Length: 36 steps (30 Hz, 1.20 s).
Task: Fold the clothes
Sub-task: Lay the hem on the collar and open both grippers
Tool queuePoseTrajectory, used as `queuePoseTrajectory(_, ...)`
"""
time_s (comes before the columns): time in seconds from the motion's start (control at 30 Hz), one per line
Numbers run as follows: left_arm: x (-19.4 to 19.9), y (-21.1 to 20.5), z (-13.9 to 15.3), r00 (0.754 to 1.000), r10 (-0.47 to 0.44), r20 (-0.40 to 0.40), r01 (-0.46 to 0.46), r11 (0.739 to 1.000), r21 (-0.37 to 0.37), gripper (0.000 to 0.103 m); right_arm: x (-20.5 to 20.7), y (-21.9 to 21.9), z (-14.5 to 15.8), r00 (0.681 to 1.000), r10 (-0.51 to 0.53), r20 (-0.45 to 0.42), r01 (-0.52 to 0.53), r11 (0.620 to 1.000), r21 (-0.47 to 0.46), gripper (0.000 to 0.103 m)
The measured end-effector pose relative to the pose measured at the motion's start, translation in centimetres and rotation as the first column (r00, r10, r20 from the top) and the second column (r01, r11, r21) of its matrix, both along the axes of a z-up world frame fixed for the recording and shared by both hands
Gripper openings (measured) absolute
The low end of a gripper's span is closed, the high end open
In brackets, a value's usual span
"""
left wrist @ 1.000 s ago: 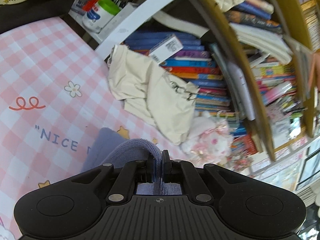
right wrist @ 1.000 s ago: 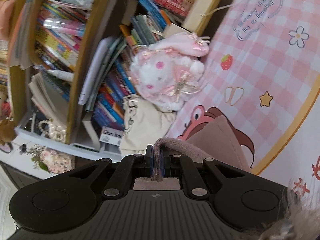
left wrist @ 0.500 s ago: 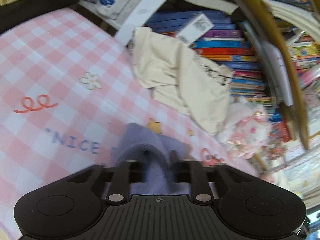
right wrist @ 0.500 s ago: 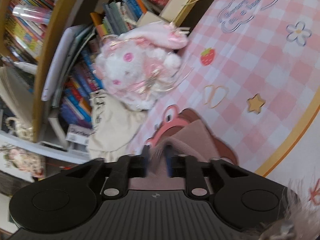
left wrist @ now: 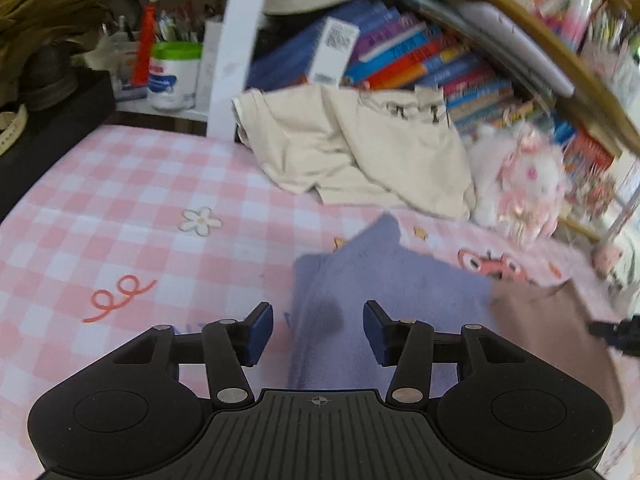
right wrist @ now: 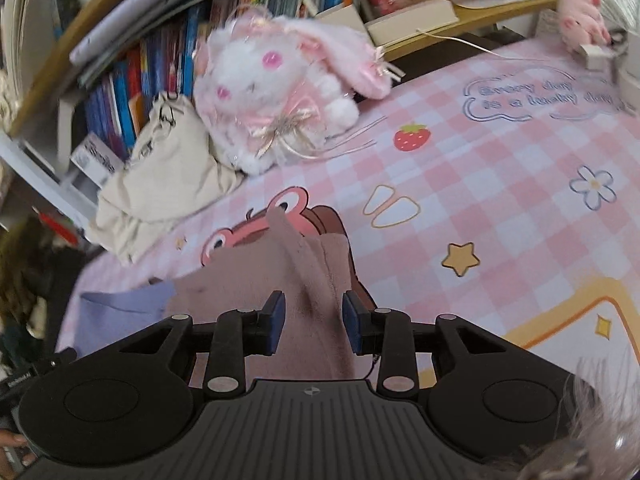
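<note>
A two-tone knit garment lies on the pink checked mat [left wrist: 120, 208]. Its lavender part [left wrist: 384, 280] lies below my left gripper [left wrist: 318, 330], which is open and empty above it. Its dusty-pink part [left wrist: 552, 320] lies to the right in that view. In the right wrist view the dusty-pink part [right wrist: 304, 280] has a raised fold between the jaws of my right gripper [right wrist: 314, 322], which is open. The lavender part [right wrist: 120, 308] shows at the left there. The other gripper shows at each view's edge.
A crumpled cream garment [left wrist: 360, 148] lies at the mat's far edge against a bookshelf [left wrist: 420, 56]. A white and pink plush rabbit [right wrist: 280, 92] sits beside it. A tub with a green lid [left wrist: 174, 76] and pens stand at the far left.
Both grippers were shut on the garment a second ago. They have opened and let it drop onto the mat, and both have drawn back a little.
</note>
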State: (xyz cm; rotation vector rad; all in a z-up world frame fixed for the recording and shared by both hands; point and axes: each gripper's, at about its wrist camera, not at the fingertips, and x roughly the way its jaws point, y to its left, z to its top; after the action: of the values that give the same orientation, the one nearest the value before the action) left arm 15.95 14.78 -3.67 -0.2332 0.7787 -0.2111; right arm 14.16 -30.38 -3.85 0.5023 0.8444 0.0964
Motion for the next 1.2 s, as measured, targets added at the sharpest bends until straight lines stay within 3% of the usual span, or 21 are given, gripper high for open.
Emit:
queuePoseTrajectory(0.03, -0.2, 0.4, 0.0, 1.0, 0.013, 0.004, -0.013, 0.999, -0.045, 0.005, 0.1, 0.0, 0.1, 1.0, 0.001, 0.0, -0.001, 1.0, 0.004, 0.008)
queuePoseTrajectory(0.1, -0.5, 1.3, 0.0, 0.999, 0.039, 0.009, -0.038, 0.99, -0.135, 0.005, 0.0, -0.2, 0.5, 1.0, -0.001, 0.004, 0.001, 1.0, 0.026, 0.008)
queuePoseTrajectory(0.13, -0.7, 1.8, -0.1, 0.999, 0.053, 0.009, -0.051, 0.984, -0.169, 0.005, -0.3, -0.8, 0.8, 1.0, -0.026, 0.014, 0.025, 0.996, 0.09, 0.007)
queuePoseTrajectory(0.2, -1.0, 2.4, -0.4, 0.997, 0.074, -0.006, -0.074, 0.982, -0.175, 0.005, -0.9, -1.8, 0.7, 0.996, -0.082, 0.025, 0.076, 0.981, 0.178, 0.007)
queuePoseTrajectory(0.3, -0.1, 1.3, -1.7, 0.997, 0.037, -0.062, -0.04, 0.998, -0.053, 0.011, 0.0, -1.1, -0.8, 0.997, -0.066, -0.039, 0.069, 0.993, 0.092, 0.007)
queuePoseTrajectory(0.37, 0.0, 0.5, -1.2, 0.999, 0.025, -0.037, -0.025, 1.0, 0.008, 0.014, 0.4, -0.3, -1.4, 0.998, -0.042, -0.046, 0.043, 0.999, 0.033, 0.008)
queuePoseTrajectory(0.47, -0.3, 0.0, 0.5, 0.999, -0.007, 0.052, 0.004, 0.999, 0.053, 0.033, 0.4, -0.1, -0.8, 0.999, -0.027, -0.031, 0.027, 1.0, -0.001, 0.013)
queuePoseTrajectory(0.53, -0.2, -0.1, 1.5, 0.992, -0.028, 0.127, 0.023, 0.999, 0.046, 0.053, 0.6, 0.2, -0.3, 1.0, -0.007, -0.013, 0.007, 0.999, -0.05, 0.017)
queuePoseTrajectory(0.67, 2.6, -2.0, 1.5, 0.991, -0.082, 0.102, 0.067, 0.988, 0.14, 0.052, 1.9, 1.1, 0.5, 0.999, 0.052, 0.011, -0.05, 0.99, -0.13, 0.022)
queuePoseTrajectory(0.77, 4.0, -3.1, 0.8, 0.989, -0.128, 0.067, 0.113, 0.974, 0.196, 0.05, 3.2, 1.7, 0.8, 0.996, 0.085, 0.026, -0.079, 0.981, -0.179, 0.022)
queuePoseTrajectory(0.83, 4.6, -3.3, 0.3, 0.989, -0.143, 0.048, 0.131, 0.972, 0.197, 0.022, 4.1, 2.0, 0.8, 0.994, 0.102, 0.023, -0.096, 0.975, -0.2, 0.022)
queuePoseTrajectory(0.93, 4.4, -2.8, 0.1, 0.991, -0.127, 0.046, 0.119, 0.982, 0.146, 0.007, 4.7, 2.2, 0.6, 0.991, 0.137, 0.004, -0.133, 0.97, -0.204, 0.019)
queuePoseTrajectory(0.97, 4.3, -2.6, 0.2, 0.991, -0.119, 0.057, 0.112, 0.986, 0.123, 0.004, 4.6, 2.1, 0.6, 0.99, 0.143, 0.002, -0.14, 0.971, -0.193, 0.006)
queuePoseTrajectory(1.1, 4.6, -2.1, 0.5, 0.995, -0.072, 0.075, 0.067, 0.996, 0.063, 0.004, 3.2, -0.1, 1.1, 0.996, 0.053, 0.065, -0.051, 0.998, -0.043, 0.006)
queuePoseTrajectory(1.2, 5.8, -2.5, -0.8, 0.998, -0.063, 0.028, 0.06, 0.993, 0.098, 0.004, 3.5, -0.3, -0.1, 1.0, 0.012, 0.021, -0.011, 0.999, -0.046, 0.006)
